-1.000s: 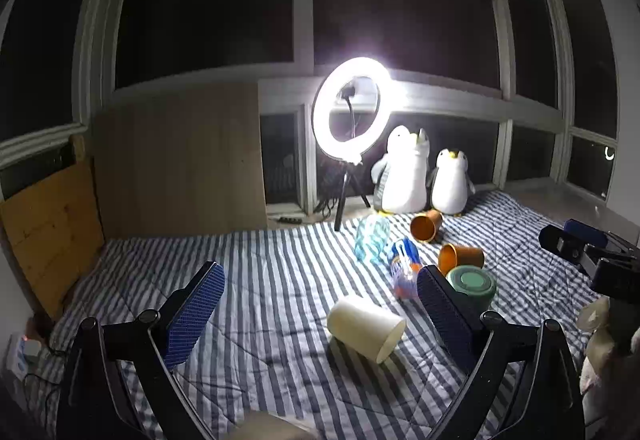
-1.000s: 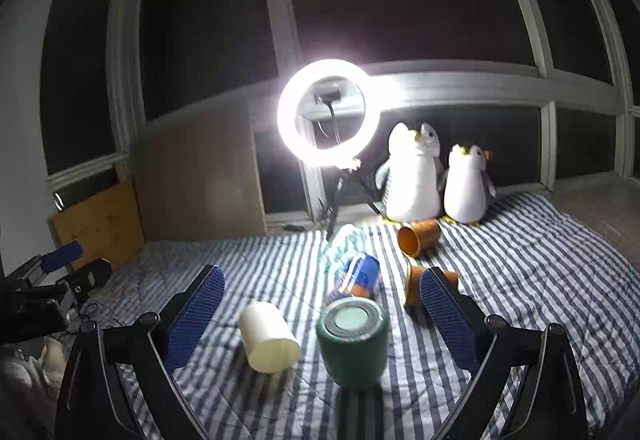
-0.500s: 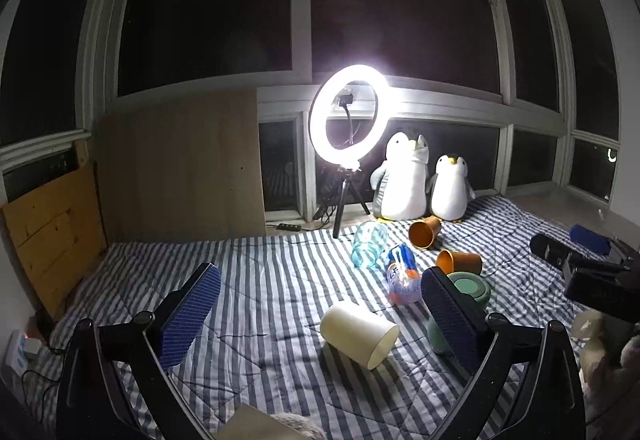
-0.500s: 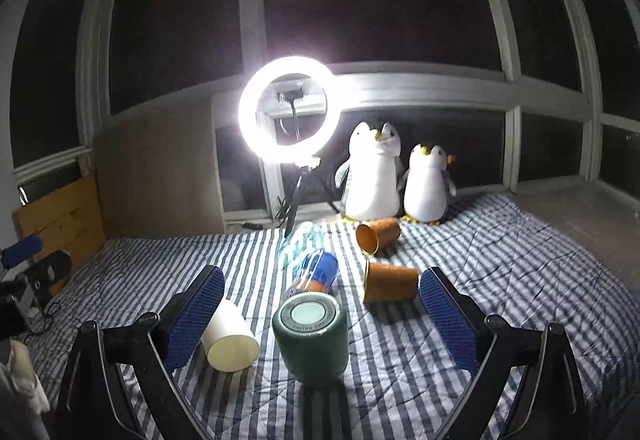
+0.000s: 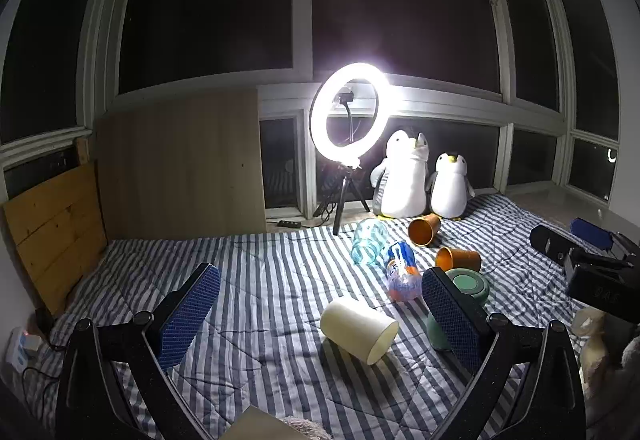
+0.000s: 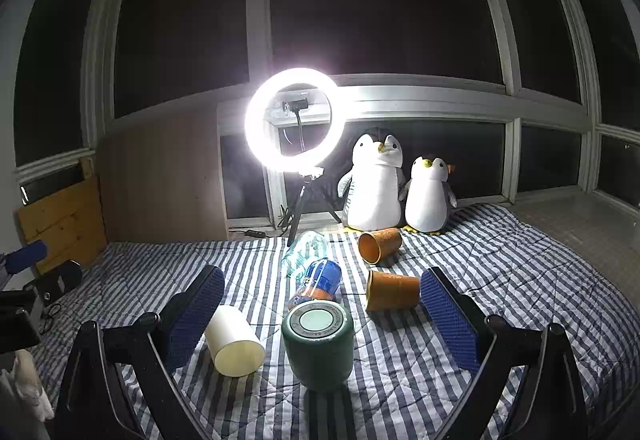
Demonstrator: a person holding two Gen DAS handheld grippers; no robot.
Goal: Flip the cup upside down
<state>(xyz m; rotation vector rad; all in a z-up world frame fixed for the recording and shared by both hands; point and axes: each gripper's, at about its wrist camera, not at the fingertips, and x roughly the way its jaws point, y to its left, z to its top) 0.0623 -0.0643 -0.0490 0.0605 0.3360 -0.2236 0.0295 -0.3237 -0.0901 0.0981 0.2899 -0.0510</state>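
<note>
Cream-coloured and lying on its side, the cup (image 5: pixel 359 329) rests on the striped blanket (image 5: pixel 260 280) between the spread fingers of my left gripper (image 5: pixel 320 316), which holds nothing. Beside it a green cup (image 6: pixel 318 344) stands upside down, centred ahead of my right gripper (image 6: pixel 322 314), whose jaws are also wide apart and empty; two orange cups (image 6: pixel 392 290), a plastic bottle (image 6: pixel 318 282) and two toy penguins (image 6: pixel 376 184) lie beyond
</note>
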